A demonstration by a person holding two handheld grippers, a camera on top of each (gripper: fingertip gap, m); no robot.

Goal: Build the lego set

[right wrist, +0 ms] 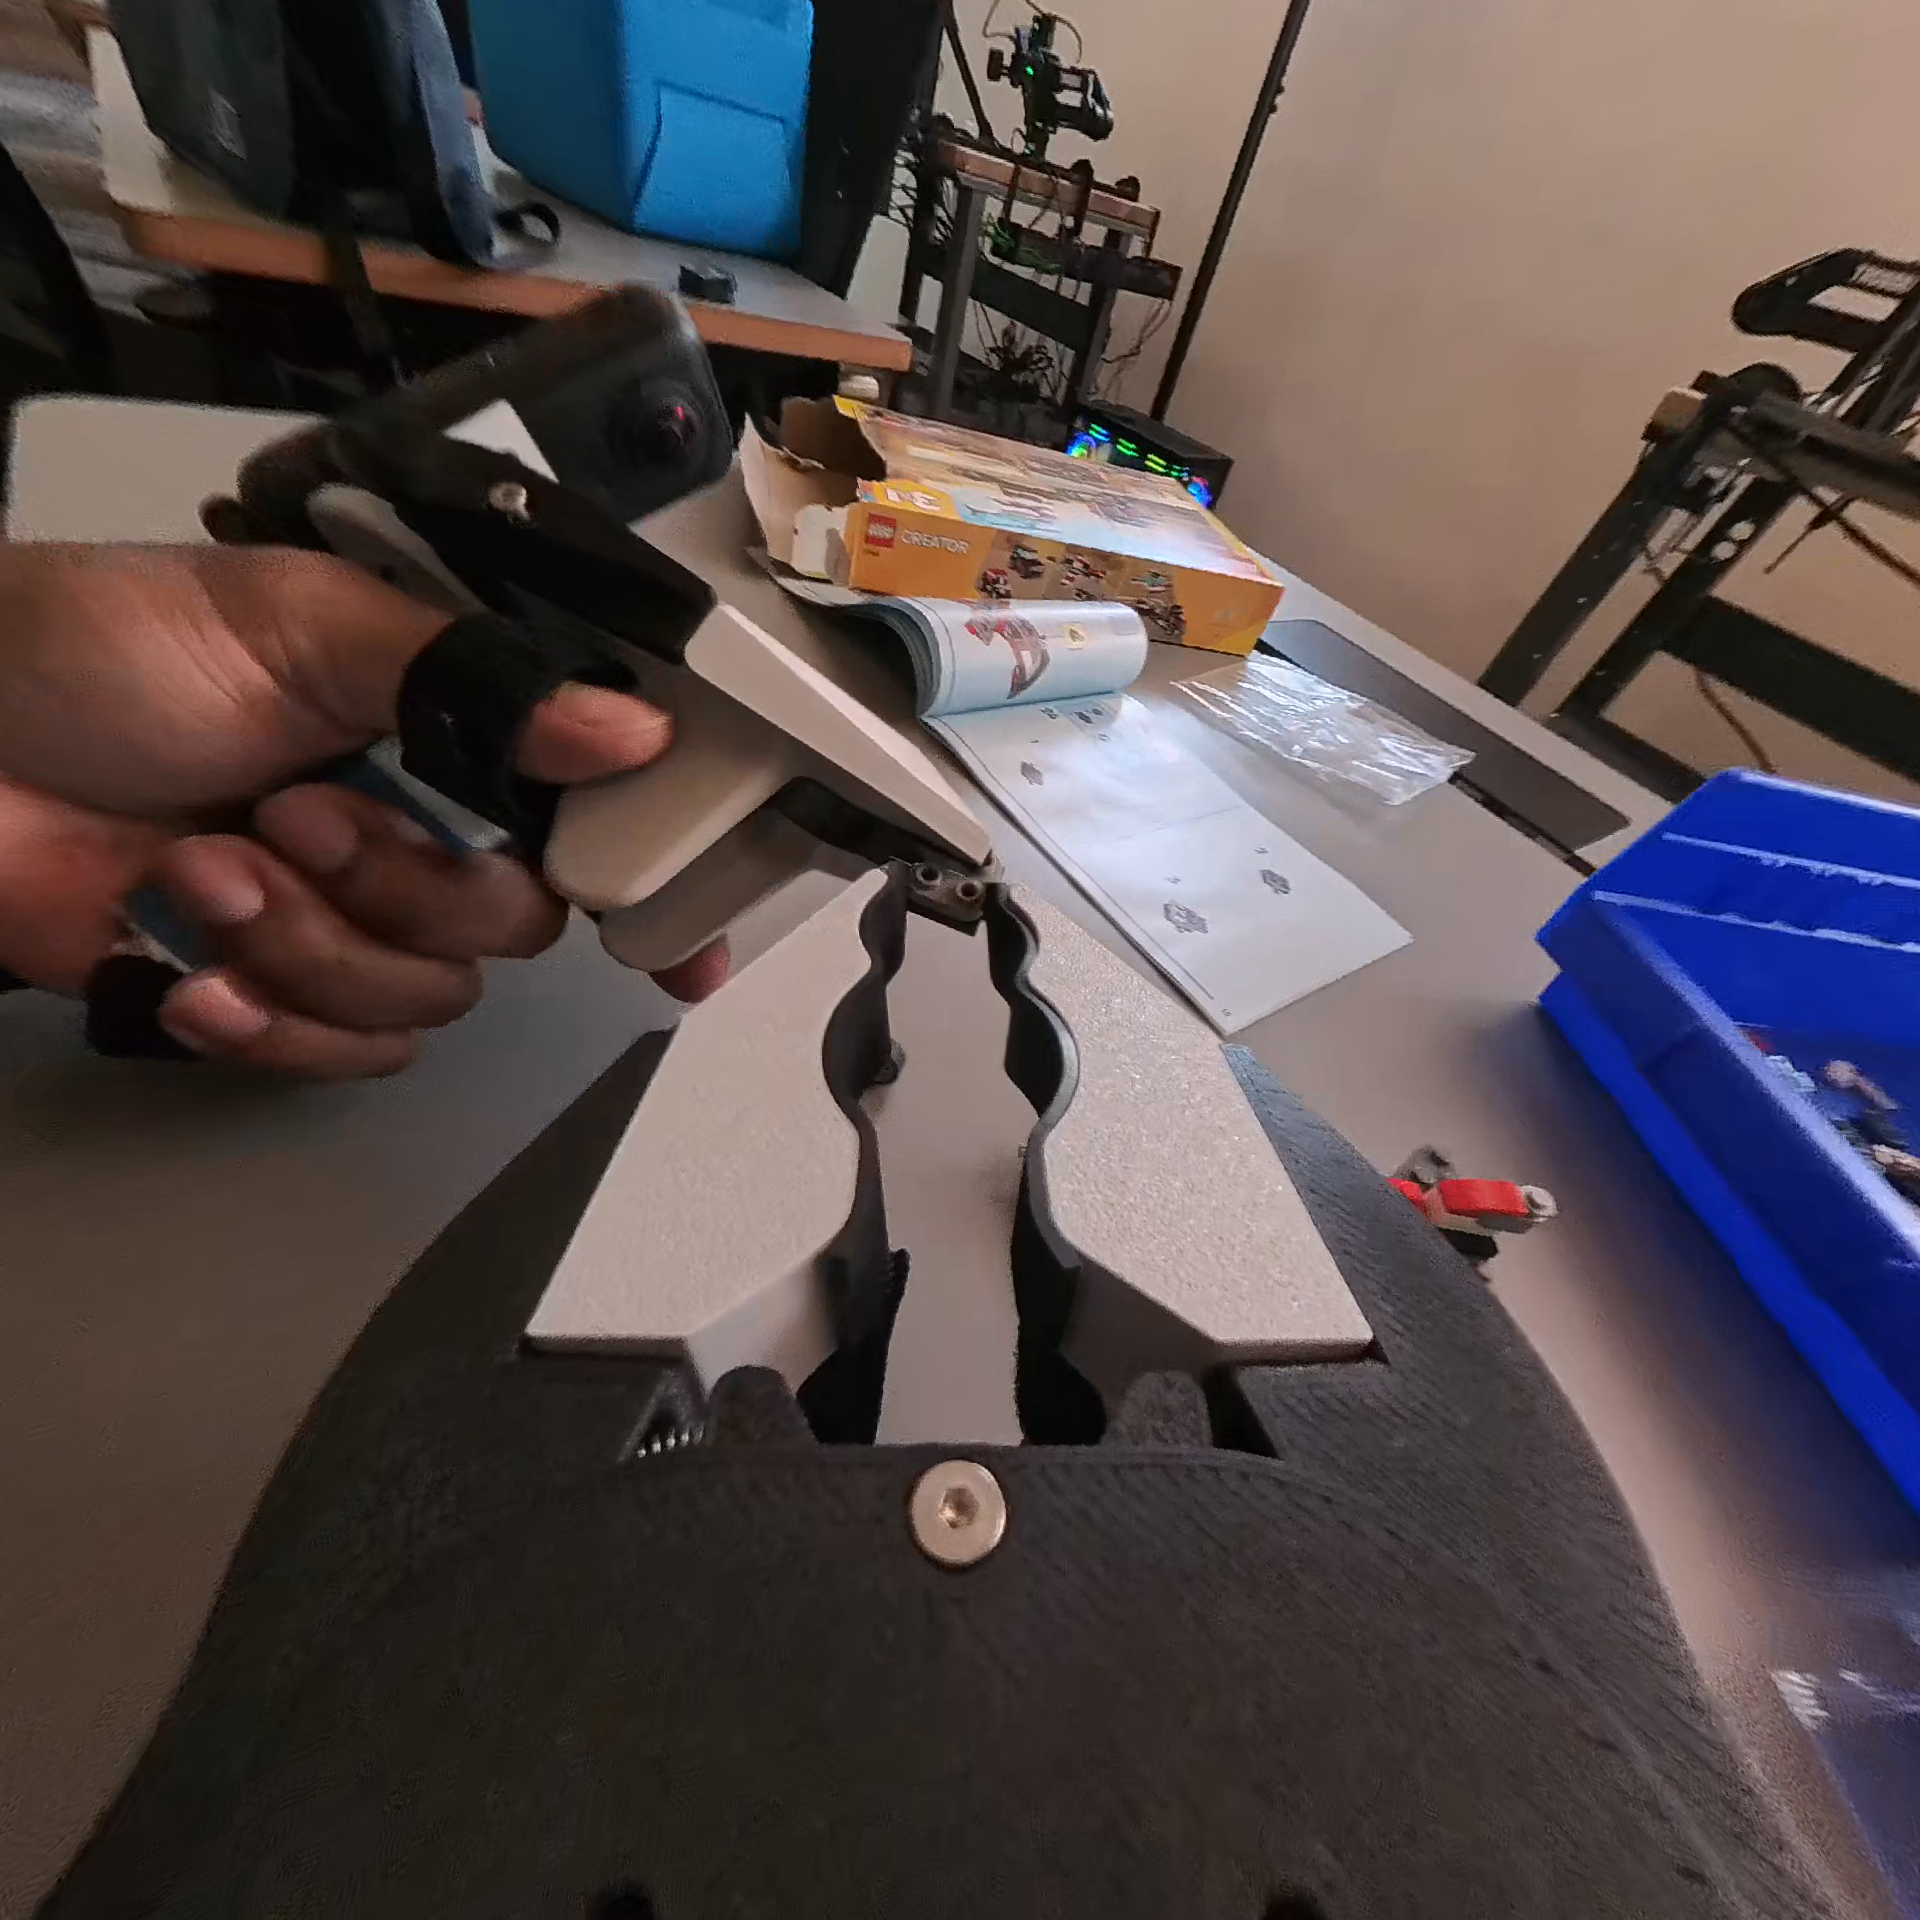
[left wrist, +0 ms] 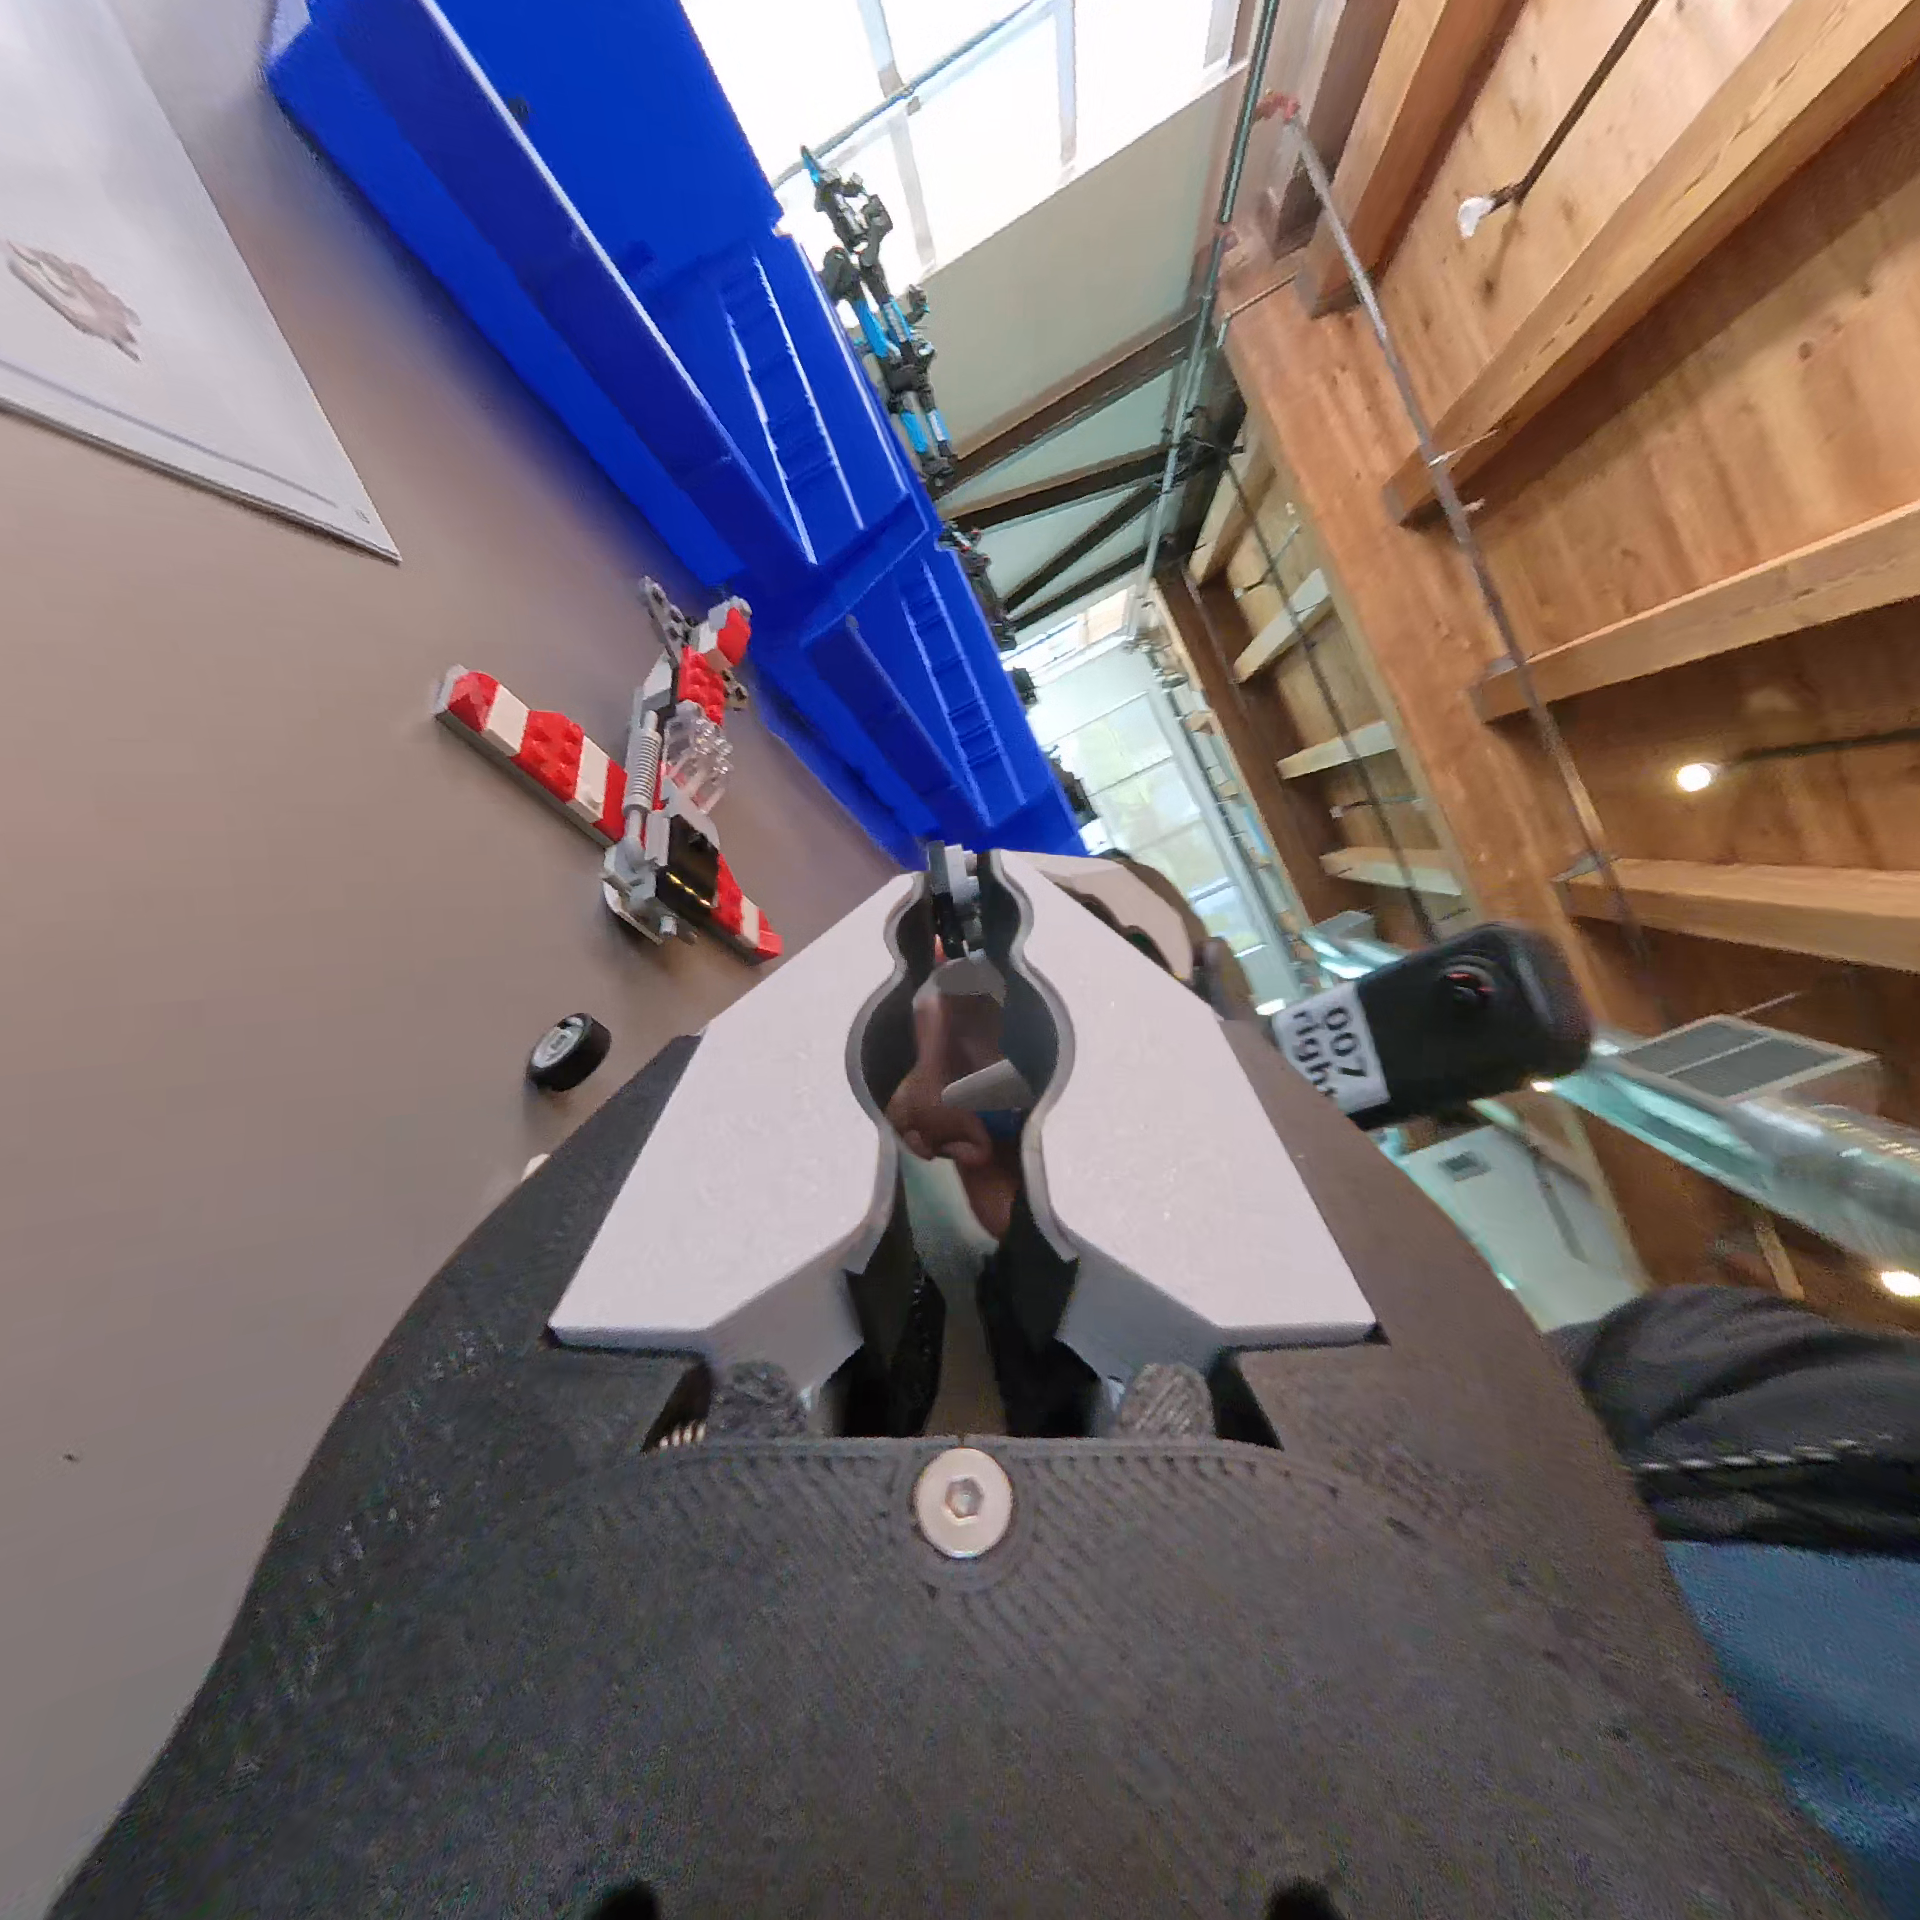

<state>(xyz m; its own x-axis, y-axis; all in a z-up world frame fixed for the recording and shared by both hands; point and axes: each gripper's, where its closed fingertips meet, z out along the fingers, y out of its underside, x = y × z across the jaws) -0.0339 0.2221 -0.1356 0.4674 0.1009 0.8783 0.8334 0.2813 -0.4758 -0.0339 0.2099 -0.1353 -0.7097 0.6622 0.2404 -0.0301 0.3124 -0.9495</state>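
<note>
My left gripper [left wrist: 961, 883] is shut on a small grey and black lego piece [left wrist: 954, 909], held above the grey table [left wrist: 260, 935]. My right gripper [right wrist: 945, 891] is shut on the same small grey studded piece [right wrist: 943, 894], tip to tip with the left gripper [right wrist: 961, 847], which a hand [right wrist: 260, 748] holds. The right gripper's camera body [left wrist: 1455, 1003] shows behind my left fingertips. A red and white lego plane model [left wrist: 665, 769] lies on the table to the left; a red part of it shows in the right wrist view [right wrist: 1475, 1205]. A loose black wheel [left wrist: 568, 1049] lies near it.
Blue parts bins [left wrist: 675, 364] line the table edge past the model; one blue bin [right wrist: 1621, 956] holds loose pieces at the right. An open instruction booklet [right wrist: 1143, 821], a yellow lego box [right wrist: 1060, 551] and a clear plastic bag [right wrist: 1320, 727] lie beyond the grippers. Left and right tips are no more than a few centimetres apart. Between my left fingertips and the loose black wheel [left wrist: 568, 1049] there is roughly 7 cm.
</note>
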